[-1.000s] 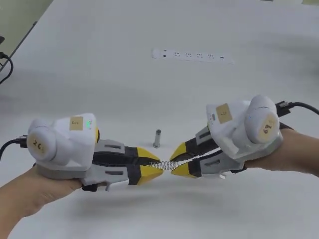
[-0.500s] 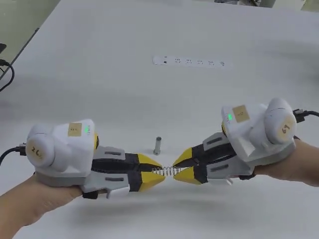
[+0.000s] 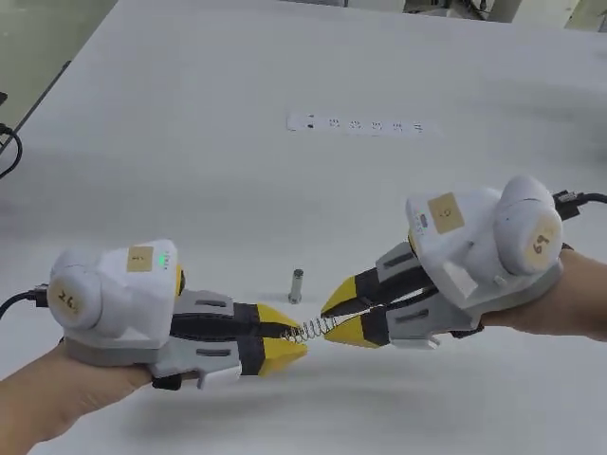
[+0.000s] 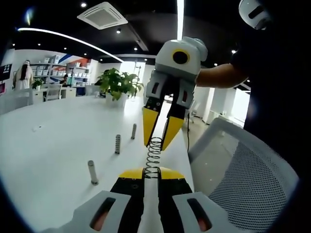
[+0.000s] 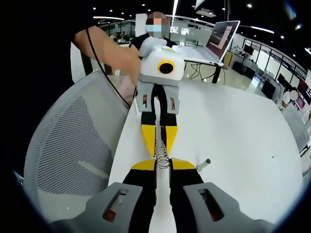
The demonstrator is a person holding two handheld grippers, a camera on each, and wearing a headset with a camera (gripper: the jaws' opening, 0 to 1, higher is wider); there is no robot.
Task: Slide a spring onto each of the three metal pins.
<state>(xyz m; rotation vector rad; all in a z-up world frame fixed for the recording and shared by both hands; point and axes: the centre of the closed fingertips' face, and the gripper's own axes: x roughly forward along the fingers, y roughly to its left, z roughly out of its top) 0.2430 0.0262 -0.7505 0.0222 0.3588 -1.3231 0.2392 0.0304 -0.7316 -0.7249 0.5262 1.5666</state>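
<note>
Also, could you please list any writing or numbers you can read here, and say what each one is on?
"24", handwritten, on the left gripper's round cap.
"69", on the right gripper's round cap.
Tan stickers on both: too small to read.

Right gripper: level beside the pin half a second ago. It is now tipped, rear raised, with its fingers slanting down toward the pin's base, much as they did a second ago. A dark gap now shows between the fingers, which looked pressed together half a second ago.
Spring: lay level in front of the pin. It is now slanted, the end at the right gripper higher than the end at the left gripper.
</note>
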